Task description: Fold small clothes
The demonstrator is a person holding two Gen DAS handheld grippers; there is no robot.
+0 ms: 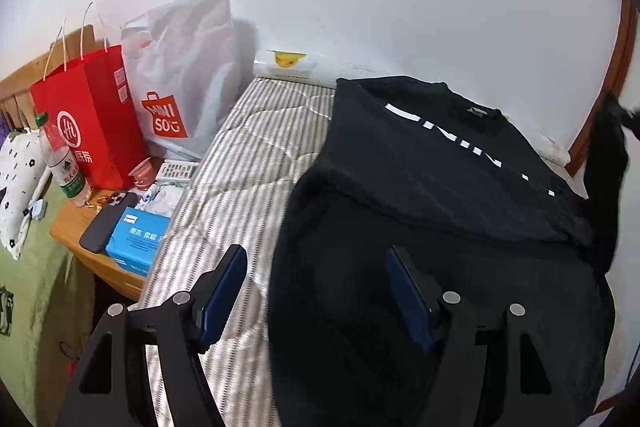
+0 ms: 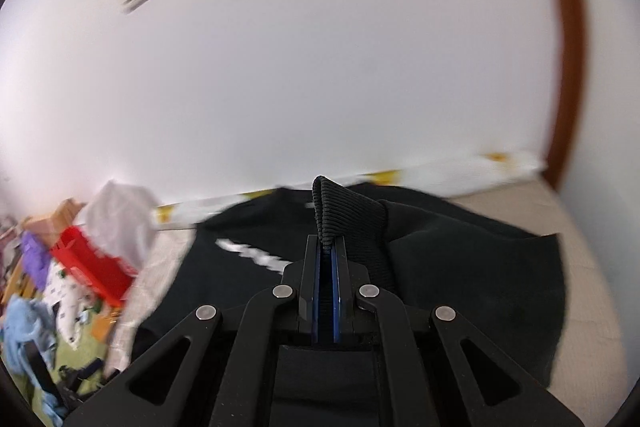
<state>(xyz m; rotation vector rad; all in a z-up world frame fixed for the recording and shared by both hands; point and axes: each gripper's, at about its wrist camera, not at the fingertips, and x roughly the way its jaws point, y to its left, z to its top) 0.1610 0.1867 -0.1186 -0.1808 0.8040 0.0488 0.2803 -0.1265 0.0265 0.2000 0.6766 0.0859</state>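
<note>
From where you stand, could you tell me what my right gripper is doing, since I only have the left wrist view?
Observer: The right gripper has its jaws shut on the ribbed cuff of the black sweatshirt, lifted above the body of it.
Operator: Thank you. Is the cuff sticking out past the jaws?
Observer: Yes, a folded bit of ribbing stands up beyond the tips.
Operator: And what lies on the far side of the garment?
Observer: Bare beige mattress, running to a brown wooden frame.
</note>
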